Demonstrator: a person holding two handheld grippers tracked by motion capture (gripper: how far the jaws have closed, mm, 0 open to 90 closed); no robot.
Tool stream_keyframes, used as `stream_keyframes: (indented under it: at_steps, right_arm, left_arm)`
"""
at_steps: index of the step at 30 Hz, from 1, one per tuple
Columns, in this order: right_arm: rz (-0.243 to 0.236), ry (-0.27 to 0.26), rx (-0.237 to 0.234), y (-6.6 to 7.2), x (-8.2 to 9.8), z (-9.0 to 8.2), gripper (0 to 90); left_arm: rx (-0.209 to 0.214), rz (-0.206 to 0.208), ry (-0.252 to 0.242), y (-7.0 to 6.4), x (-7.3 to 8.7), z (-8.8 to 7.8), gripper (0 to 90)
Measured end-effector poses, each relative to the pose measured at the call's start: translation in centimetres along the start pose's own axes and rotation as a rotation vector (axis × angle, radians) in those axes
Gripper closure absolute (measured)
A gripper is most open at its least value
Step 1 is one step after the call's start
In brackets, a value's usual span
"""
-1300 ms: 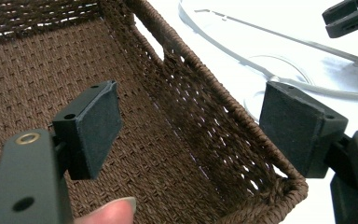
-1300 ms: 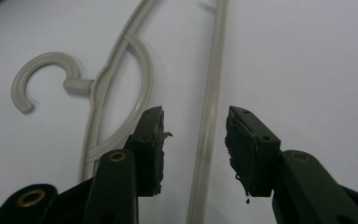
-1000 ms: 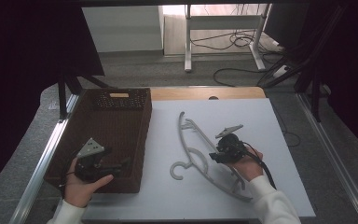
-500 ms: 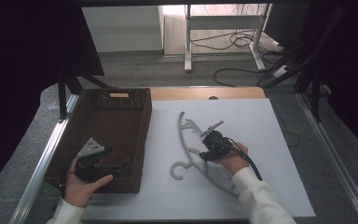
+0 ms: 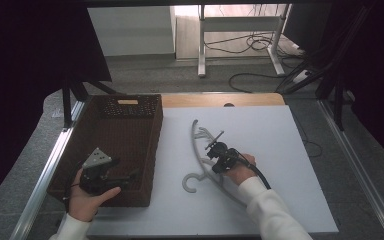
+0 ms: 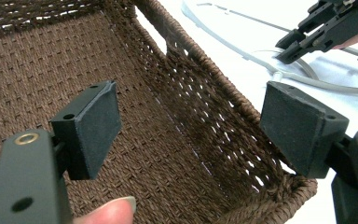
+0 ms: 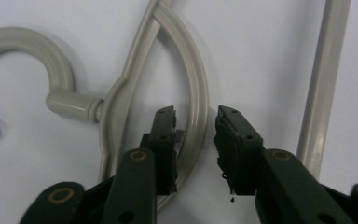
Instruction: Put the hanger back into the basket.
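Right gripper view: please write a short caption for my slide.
Right gripper fingers closing around the inner loop of a grey hanger lying on the white table.

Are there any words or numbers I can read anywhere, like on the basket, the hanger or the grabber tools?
There are none that can be read.
The pale tag on the far rim of the basket: too small and blurred to tell if it bears any writing.
The hanger, the left gripper and the right gripper: no print shows on them.
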State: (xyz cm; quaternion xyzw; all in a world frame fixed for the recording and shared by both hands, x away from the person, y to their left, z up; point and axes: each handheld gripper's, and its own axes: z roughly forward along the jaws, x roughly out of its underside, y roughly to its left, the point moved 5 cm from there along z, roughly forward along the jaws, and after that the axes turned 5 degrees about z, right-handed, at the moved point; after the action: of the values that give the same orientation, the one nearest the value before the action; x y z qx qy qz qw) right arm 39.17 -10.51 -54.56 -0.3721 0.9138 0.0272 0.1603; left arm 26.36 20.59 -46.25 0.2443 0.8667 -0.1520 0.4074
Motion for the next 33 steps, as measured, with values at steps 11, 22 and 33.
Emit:
stream_keyframes:
  at_steps: [11, 22, 33]
  right_arm:
    - [0.062, 0.025, 0.007, 0.1, -0.3, 0.0, 79.0]
    - [0.146, -0.052, -0.069, -0.9, -0.9, -1.7, 81.5]
    - [0.262, -0.269, -0.232, -2.2, -3.1, -7.8, 81.5]
  left_arm:
    - [0.001, 0.0, -0.002, 0.0, -0.1, -0.1, 20.5]
    - [-0.005, -0.01, -0.003, 0.1, -0.1, 0.0, 20.3]
    - [0.005, 0.0, -0.014, -0.4, -0.3, 0.1, 20.5]
